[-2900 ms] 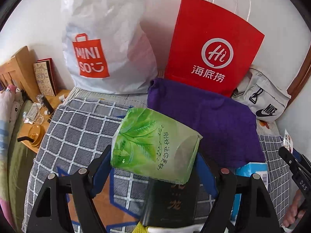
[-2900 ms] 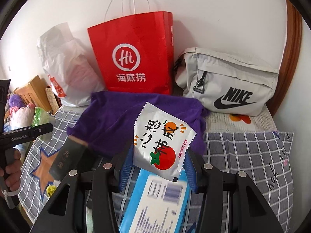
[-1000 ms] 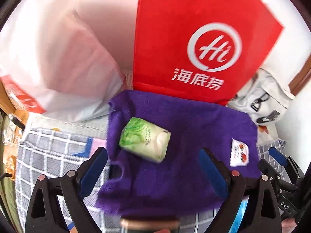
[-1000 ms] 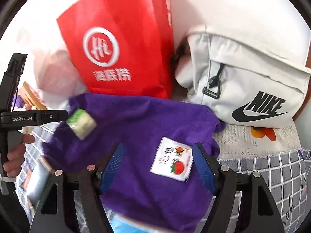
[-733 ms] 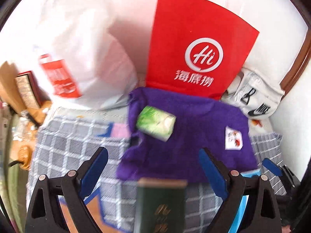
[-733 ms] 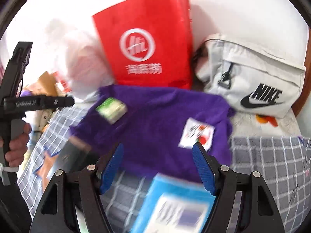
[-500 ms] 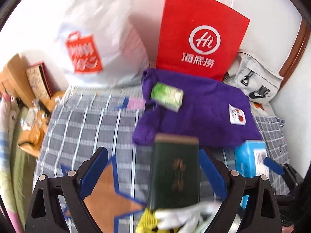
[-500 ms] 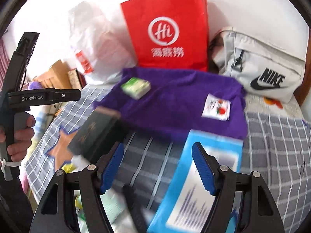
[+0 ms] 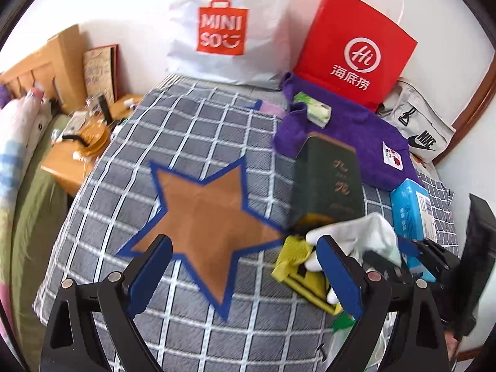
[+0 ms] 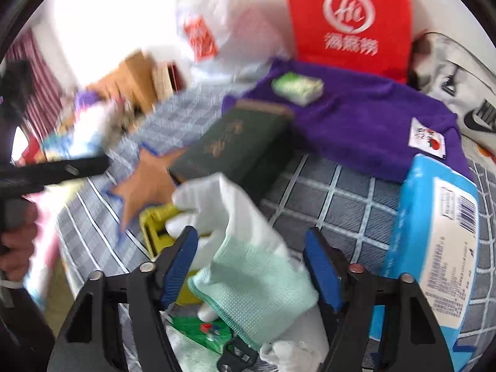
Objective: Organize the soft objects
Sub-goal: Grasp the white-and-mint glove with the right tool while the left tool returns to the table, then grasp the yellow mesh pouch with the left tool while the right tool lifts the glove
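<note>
A purple towel point(image 9: 365, 142) lies on the grey checked bedcover point(image 9: 192, 130) below the red bag. On it rest a green tissue pack point(image 9: 314, 110) and a white tomato-print packet point(image 9: 392, 156); both show in the right wrist view, the pack point(image 10: 297, 86) and the packet point(image 10: 426, 141) on the towel point(image 10: 365, 124). My left gripper point(image 9: 245, 276) is open and empty over the brown star. My right gripper point(image 10: 249, 265) is open, with a white and mint glove point(image 10: 248, 248) lying between its jaws. The glove point(image 9: 356, 232) lies on a pile.
A dark green book point(image 9: 328, 179) and a blue tissue pack point(image 9: 410, 210) lie near the towel. A yellow item point(image 9: 297, 266) lies under the glove. A white MINISO bag point(image 9: 229, 28), red paper bag point(image 9: 353, 46) and grey Nike bag point(image 9: 418, 124) stand at the wall. A wooden nightstand point(image 9: 77, 152) is left.
Both grippers let go of the green pack and tomato packet onto the purple towel, then pulled back. The right one now hangs over the glove pile; the left has swung over the star.
</note>
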Demonstrator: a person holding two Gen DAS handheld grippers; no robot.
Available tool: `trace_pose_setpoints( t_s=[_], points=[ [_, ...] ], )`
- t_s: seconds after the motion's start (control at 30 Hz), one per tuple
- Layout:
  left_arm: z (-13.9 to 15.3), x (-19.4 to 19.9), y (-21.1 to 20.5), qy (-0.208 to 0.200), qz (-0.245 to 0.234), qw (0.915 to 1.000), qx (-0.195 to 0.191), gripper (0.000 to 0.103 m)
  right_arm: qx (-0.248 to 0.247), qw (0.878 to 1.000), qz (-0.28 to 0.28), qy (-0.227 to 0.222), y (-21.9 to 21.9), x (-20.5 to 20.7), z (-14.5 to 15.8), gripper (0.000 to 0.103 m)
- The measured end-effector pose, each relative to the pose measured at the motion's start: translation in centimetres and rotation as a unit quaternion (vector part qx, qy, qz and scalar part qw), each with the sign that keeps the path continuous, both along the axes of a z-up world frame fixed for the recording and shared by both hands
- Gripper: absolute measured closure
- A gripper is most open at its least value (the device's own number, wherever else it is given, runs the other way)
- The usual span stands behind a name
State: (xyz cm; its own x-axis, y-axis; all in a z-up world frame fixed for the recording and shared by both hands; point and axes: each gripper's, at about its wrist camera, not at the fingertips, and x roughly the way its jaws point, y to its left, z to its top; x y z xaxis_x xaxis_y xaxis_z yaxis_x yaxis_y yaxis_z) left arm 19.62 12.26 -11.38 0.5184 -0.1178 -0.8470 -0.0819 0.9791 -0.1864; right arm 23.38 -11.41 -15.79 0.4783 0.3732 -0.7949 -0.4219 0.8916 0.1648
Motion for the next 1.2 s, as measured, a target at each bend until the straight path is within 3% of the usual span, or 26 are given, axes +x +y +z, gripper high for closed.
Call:
trace_pose_setpoints(
  t_s=[0.07, 0.13, 0.4, 0.63, 0.93, 1.07, 1.2],
  points=[
    [-0.5, -0.4, 0.3, 0.004, 0.000, 1.0000, -0.003, 0.009, -0.025, 1.000, 0.007, -0.001, 0.7, 0.3, -0.5, 0.082],
    [-1.1, -0.9, 0.6, 0.008, 0.001, 0.9999, -0.007, 0.009, -0.026, 1.000, 0.008, -0.007, 1.1, 0.3, -0.2, 0.091],
    [-2.7, -2.2, 0.4, 0.020, -0.007, 0.9996, -0.017, 0.009, 0.029, 0.997, -0.014, -0.075, -0.5, -1.6, 5.2, 0.091],
    [-3.4, -2.3, -2.1, 0.008, -0.033, 0.9992, -0.020, 0.009, 0.049, 0.991, -0.046, -0.117, -3.5, -5.3, 9.2, 0.091],
    [-5.5, 1.1, -5.3, 0.014, -0.056, 0.9982, 0.012, 0.010, 0.036, 0.986, -0.113, -0.116, -10.7, -12.6, 8.7, 0.091],
    [-6.4, 1.6, -6.1, 0.016, -0.057, 0.9979, 0.025, 0.023, 0.014, 0.985, -0.143, -0.092, -13.3, -14.4, 6.1, 0.091],
    [-7.3, 1.0, -5.8, 0.014, -0.037, 0.9991, 0.018, 0.056, 0.016, 0.983, -0.179, -0.045, -15.4, -14.3, 2.1, 0.091]
  ],
)
